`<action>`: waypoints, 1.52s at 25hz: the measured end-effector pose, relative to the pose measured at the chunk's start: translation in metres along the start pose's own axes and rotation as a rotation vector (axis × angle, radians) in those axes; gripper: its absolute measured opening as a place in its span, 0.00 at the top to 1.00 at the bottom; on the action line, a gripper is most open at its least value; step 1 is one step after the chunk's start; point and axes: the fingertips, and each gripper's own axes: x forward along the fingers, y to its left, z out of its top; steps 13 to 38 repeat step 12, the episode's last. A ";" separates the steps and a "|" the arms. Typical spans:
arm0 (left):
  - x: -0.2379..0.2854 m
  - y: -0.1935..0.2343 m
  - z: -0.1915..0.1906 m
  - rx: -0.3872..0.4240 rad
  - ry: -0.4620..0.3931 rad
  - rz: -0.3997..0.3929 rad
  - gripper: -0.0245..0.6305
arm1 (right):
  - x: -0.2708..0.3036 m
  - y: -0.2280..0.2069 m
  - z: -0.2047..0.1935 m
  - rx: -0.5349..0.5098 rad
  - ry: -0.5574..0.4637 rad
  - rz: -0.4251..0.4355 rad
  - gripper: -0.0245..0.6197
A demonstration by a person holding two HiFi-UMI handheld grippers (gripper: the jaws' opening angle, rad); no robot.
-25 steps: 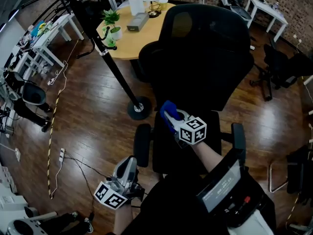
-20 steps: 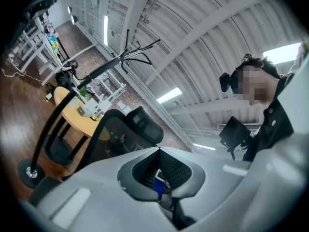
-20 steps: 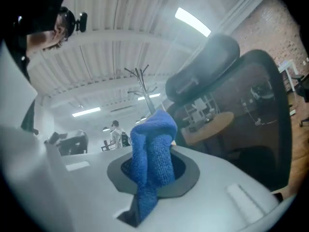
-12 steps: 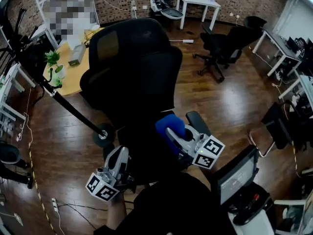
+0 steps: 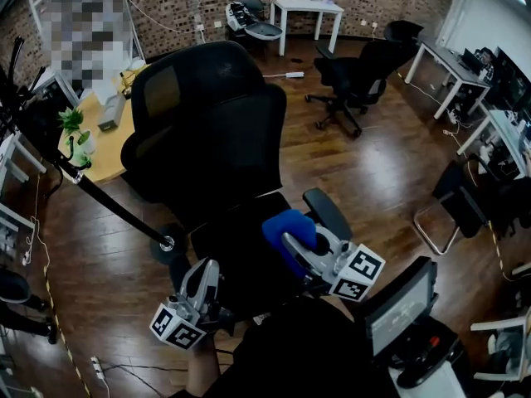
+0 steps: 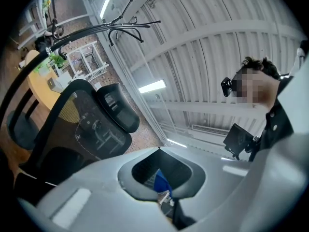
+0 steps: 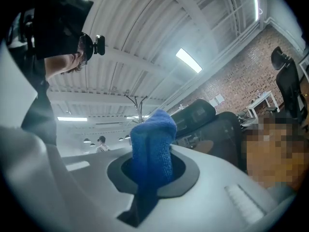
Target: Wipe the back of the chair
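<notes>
Black office chair (image 5: 207, 139): mesh backrest, tall and upright, topped by a curved headrest (image 5: 178, 77). Its padded seat lies on my side of the backrest.

Blue cloth (image 5: 288, 225): thick terry, folded into a rounded wad. Its long axis runs along my claw's line and points toward the backrest. It hangs above the seat, clear of the backrest.

Right claw (image 5: 292, 239): clenched on the cloth's lower part.

Left claw (image 5: 207, 270): jaws closed together, nothing between them, held low by the seat's left edge.

The left gripper (image 6: 158, 150), jaws together and empty, aims at the ceiling (image 6: 207, 47), black chair (image 6: 84, 129) to its left.
</notes>
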 end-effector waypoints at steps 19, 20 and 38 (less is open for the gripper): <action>-0.031 -0.066 -0.030 0.049 -0.017 0.054 0.95 | -0.050 0.035 0.008 -0.017 -0.020 0.088 0.91; -0.031 -0.066 -0.030 0.049 -0.017 0.054 0.95 | -0.050 0.035 0.008 -0.017 -0.020 0.088 0.91; -0.031 -0.066 -0.030 0.049 -0.017 0.054 0.95 | -0.050 0.035 0.008 -0.017 -0.020 0.088 0.91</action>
